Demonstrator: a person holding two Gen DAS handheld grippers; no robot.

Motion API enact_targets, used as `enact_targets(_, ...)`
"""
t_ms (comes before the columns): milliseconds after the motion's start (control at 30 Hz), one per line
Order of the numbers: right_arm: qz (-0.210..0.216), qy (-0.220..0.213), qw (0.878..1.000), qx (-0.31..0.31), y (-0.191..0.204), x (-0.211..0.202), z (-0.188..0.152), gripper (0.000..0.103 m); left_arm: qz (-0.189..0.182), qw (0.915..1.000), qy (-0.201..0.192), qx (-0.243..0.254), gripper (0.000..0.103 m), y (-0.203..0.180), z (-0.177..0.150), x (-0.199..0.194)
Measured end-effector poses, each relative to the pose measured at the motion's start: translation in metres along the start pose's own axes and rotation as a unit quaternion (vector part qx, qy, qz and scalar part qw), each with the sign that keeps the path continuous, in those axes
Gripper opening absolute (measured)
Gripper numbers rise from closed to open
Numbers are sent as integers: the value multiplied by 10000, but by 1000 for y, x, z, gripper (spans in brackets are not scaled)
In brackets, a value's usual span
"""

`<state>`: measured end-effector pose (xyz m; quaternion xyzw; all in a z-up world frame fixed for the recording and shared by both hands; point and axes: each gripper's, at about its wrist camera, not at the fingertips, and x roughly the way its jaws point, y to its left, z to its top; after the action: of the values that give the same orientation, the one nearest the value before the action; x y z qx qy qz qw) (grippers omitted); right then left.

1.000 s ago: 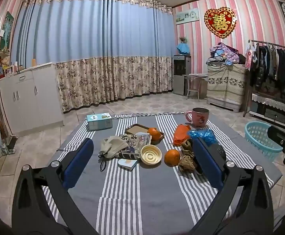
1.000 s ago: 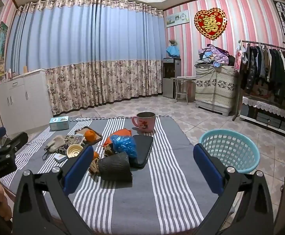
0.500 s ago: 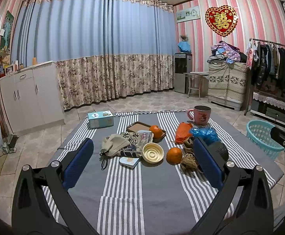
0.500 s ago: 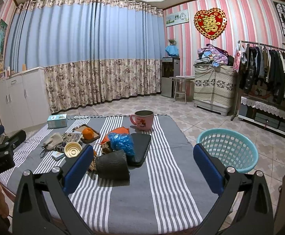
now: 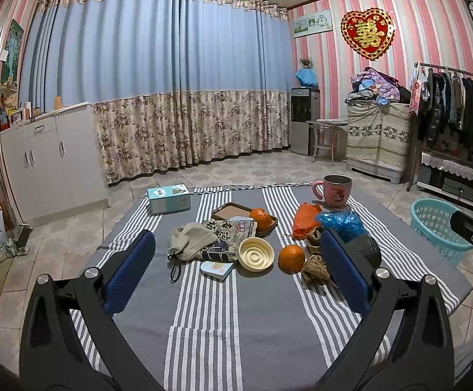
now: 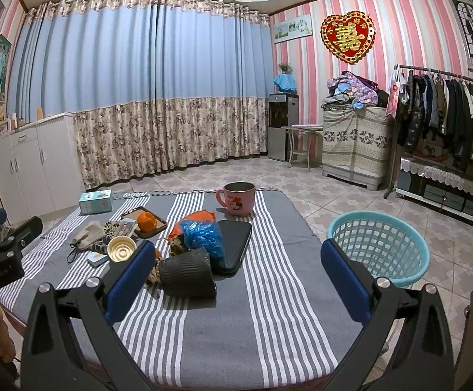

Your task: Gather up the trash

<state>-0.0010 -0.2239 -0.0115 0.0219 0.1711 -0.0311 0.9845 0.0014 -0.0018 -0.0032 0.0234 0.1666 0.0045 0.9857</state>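
Even indoor light, fisheye-bent edges

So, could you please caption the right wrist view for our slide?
Open right gripper above striped table of clutter, teal basket alongside.

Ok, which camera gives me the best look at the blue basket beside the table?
The right wrist view: the basket sits whole on the floor just past the table edge, rim and open mesh wall clear. The left wrist view shows it small at the far right, partly cut off by the right gripper's body.

Each black-framed gripper [image 5: 236, 273] [image 6: 236, 275] bears blue pads and silver screws
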Motion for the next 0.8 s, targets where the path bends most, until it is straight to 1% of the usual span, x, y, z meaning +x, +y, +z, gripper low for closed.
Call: enact_targets(800, -13, 56, 9999, 134, -4, 3, -3, 99, 6, 10000, -15, 63, 98, 2, -3, -1)
